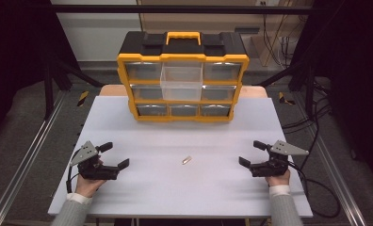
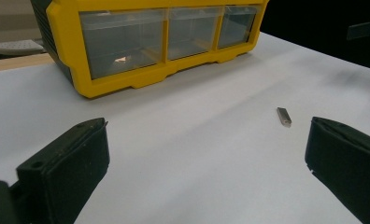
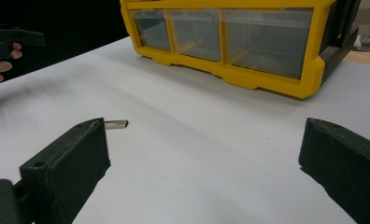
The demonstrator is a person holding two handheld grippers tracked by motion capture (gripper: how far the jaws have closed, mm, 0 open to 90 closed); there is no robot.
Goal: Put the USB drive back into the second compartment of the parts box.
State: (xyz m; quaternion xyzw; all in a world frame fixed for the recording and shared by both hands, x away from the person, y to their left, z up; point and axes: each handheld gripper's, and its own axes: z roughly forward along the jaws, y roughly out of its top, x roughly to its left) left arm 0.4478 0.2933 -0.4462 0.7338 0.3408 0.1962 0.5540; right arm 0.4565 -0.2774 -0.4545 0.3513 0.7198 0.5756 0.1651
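Two tongs sit low on my near edge of the counter, both spread wide and holding nothing: the left tongs at the left, the right tongs at the right, each in a hand. Between them, a little forward, lies the one loose piece, a small metal bit, flat on the bare counter and well apart from either pair. From the left tongs' camera the bit lies ahead, just inside the right jaw; from the right tongs' camera the bit peeks out beside the left jaw. Farther back stands the yellow organizer with its rows of clear drawers, and one upper middle drawer is pulled out toward me. I judge the job is barely begun: the drawer is ready, the bit is untouched, and what is left is to pick it up, drop it in the drawer and likely push that shut.
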